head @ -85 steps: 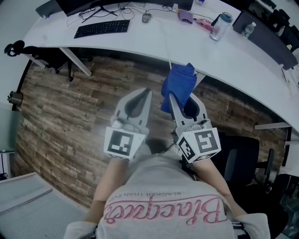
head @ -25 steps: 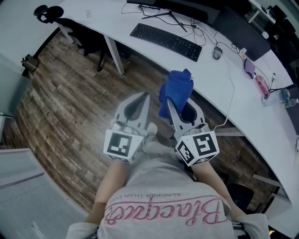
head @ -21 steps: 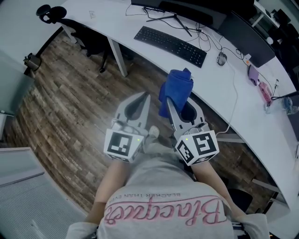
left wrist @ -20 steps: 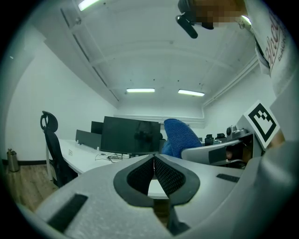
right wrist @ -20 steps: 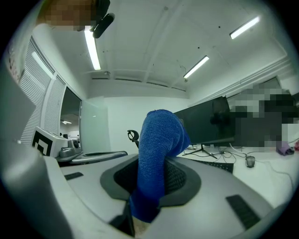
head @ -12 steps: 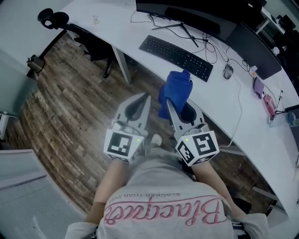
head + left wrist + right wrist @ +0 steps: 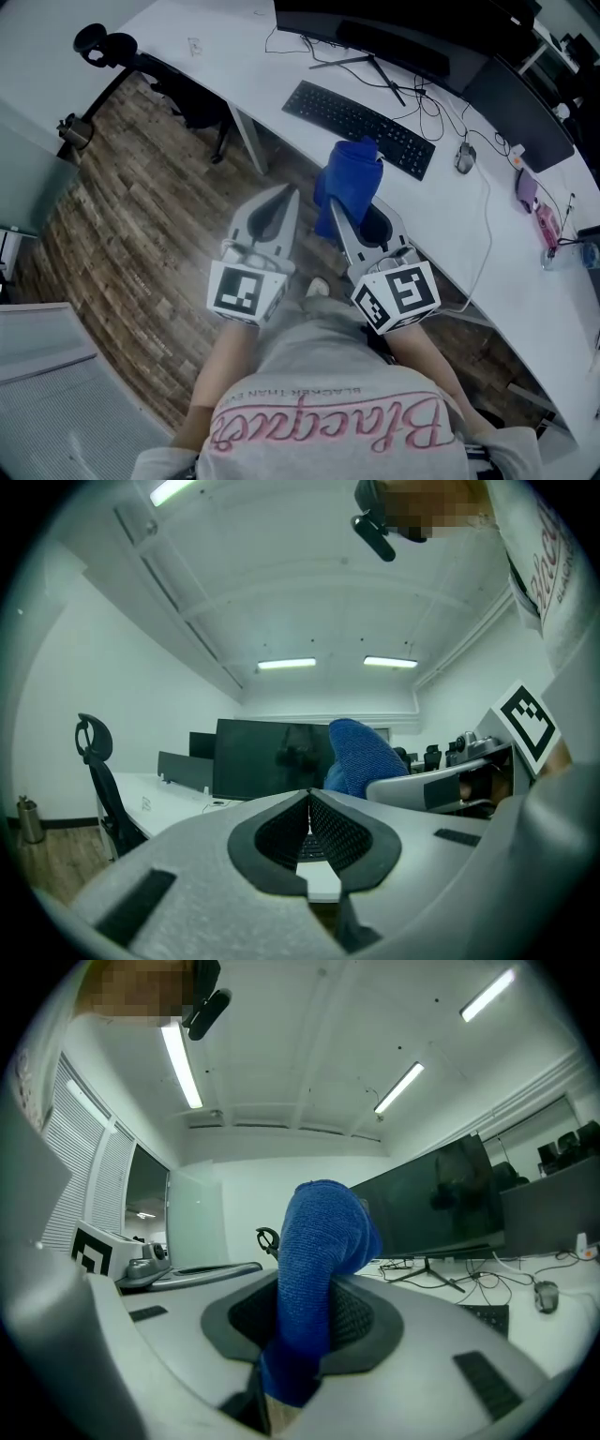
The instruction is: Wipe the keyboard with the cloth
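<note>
A black keyboard (image 7: 359,127) lies on the curved white desk (image 7: 450,225), beyond both grippers. My right gripper (image 7: 339,192) is shut on a blue cloth (image 7: 349,183), which bulges up out of its jaws (image 7: 314,1269). The cloth hangs over the floor just short of the desk edge, near the keyboard's front. My left gripper (image 7: 292,190) is beside it to the left, shut with nothing between its jaws (image 7: 309,803). The blue cloth (image 7: 361,757) shows to the right in the left gripper view.
A dark monitor (image 7: 375,23) on a stand is behind the keyboard, with cables and a mouse (image 7: 465,157) to its right. A second screen (image 7: 520,103) and pink items (image 7: 547,225) lie further right. An office chair (image 7: 187,89) stands under the desk at left. The floor is wood plank.
The view has swung so the keyboard and desk have come closer, right in front of the grippers. Both grippers keep their pose, the cloth still held in the right one.
</note>
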`<act>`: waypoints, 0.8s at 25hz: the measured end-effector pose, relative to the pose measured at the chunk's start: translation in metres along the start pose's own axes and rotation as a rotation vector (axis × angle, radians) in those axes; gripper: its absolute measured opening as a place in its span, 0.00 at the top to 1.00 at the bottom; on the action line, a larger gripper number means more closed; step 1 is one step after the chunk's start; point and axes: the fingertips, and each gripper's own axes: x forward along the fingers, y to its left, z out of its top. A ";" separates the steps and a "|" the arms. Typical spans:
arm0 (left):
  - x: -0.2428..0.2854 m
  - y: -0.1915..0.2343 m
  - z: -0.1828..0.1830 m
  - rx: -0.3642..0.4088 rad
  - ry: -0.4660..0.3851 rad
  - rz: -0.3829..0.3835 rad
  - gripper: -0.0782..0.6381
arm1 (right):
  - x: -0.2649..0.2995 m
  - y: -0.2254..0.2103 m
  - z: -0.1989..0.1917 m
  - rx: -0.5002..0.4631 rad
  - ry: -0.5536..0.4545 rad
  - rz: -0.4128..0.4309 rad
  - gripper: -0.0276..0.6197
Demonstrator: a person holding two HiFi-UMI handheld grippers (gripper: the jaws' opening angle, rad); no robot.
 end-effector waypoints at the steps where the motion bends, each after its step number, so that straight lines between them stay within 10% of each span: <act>1: 0.002 0.001 0.000 0.000 -0.003 0.000 0.88 | 0.002 -0.001 0.000 0.001 -0.001 0.005 0.80; 20: 0.062 0.026 -0.008 -0.014 -0.019 -0.025 0.88 | 0.032 -0.033 0.004 -0.027 -0.001 -0.023 0.80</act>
